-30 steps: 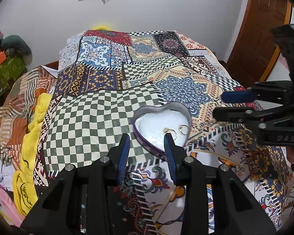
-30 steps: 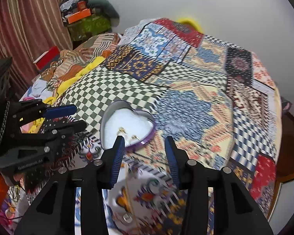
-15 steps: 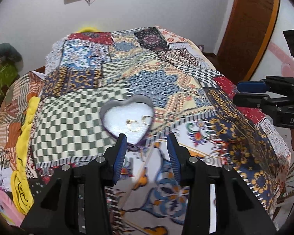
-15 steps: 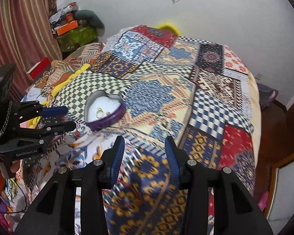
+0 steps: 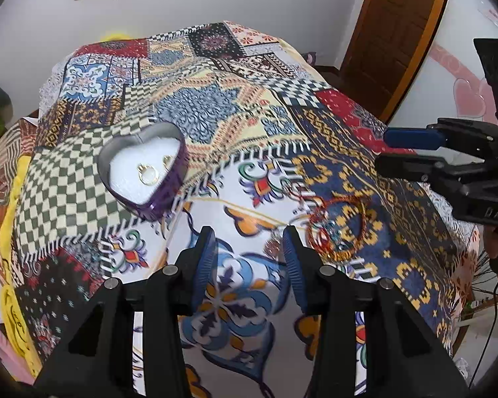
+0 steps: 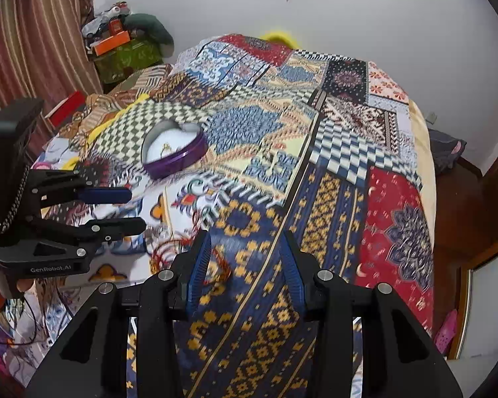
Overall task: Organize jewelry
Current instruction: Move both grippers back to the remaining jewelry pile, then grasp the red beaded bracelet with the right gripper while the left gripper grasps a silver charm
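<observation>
Left wrist view, item one: heart-shaped tin (image 5: pixel 142 169), purple-walled, white-lined, on the bed (image 5: pixel 215 106) at ten o'clock of the left gripper (image 5: pixel 249 252). Two gold rings (image 5: pixel 148 173) lie inside. A second ago the tin sat right at the fingertips; it now lies well apart, so that deposit reads as finished.

Item two: red-and-gold bangle (image 5: pixel 337 229), flat on the patterned cover at two o'clock, just beside the left gripper's right finger. Probably the next piece to collect.

Left gripper: tilted steeply down, jaws partly apart, nothing between them.

Right gripper (image 6: pixel 245 248): likewise angled down, partly open, empty; the bangle (image 6: pixel 189 255) is at nine o'clock by its left finger, the tin (image 6: pixel 174 152) far off at eleven o'clock.
</observation>
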`<state>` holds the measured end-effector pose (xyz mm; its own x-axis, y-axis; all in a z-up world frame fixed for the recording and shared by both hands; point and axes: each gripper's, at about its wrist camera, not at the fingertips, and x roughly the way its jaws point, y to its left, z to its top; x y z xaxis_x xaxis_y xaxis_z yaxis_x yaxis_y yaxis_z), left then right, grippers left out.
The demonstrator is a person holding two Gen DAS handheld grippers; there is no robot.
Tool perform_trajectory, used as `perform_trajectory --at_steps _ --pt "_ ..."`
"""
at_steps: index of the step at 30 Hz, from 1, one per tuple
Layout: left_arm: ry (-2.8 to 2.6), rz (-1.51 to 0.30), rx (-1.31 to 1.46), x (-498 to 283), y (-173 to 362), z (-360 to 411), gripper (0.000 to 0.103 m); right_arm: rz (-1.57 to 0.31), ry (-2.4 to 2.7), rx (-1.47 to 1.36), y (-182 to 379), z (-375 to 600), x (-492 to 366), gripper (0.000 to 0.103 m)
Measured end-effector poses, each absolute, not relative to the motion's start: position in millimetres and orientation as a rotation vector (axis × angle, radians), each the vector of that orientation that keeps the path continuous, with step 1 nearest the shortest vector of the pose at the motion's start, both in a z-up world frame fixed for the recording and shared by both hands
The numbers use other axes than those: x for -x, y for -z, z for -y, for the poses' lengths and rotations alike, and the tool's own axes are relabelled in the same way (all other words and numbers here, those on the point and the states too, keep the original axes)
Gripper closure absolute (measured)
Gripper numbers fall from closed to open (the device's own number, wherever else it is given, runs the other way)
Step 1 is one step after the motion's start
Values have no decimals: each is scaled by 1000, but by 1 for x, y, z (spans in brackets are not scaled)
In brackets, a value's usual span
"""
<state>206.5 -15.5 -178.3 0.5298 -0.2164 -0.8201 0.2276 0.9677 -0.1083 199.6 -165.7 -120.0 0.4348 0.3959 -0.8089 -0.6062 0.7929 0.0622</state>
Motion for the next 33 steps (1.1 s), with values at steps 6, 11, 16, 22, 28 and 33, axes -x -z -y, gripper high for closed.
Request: perform_trajectory --at_steps 6,11,16,22,28,33 --pt "280 -976 -17 -201 189 21 61 -992 -652 249 145 161 -192 64" --pt "299 -962 -19 -202 195 25 62 -964 -644 274 150 156 -185 64" --pt "320 -956 -1 -205 197 26 83 -956 -653 277 156 152 -186 66" --pt "322 -950 44 -200 197 19 92 -931 -653 274 159 150 -182 90" --pt "306 -938 57 -195 193 16 93 -908 -650 259 155 147 -179 95" --pt "301 -907 62 -190 181 14 93 -865 -649 240 138 148 -176 96"
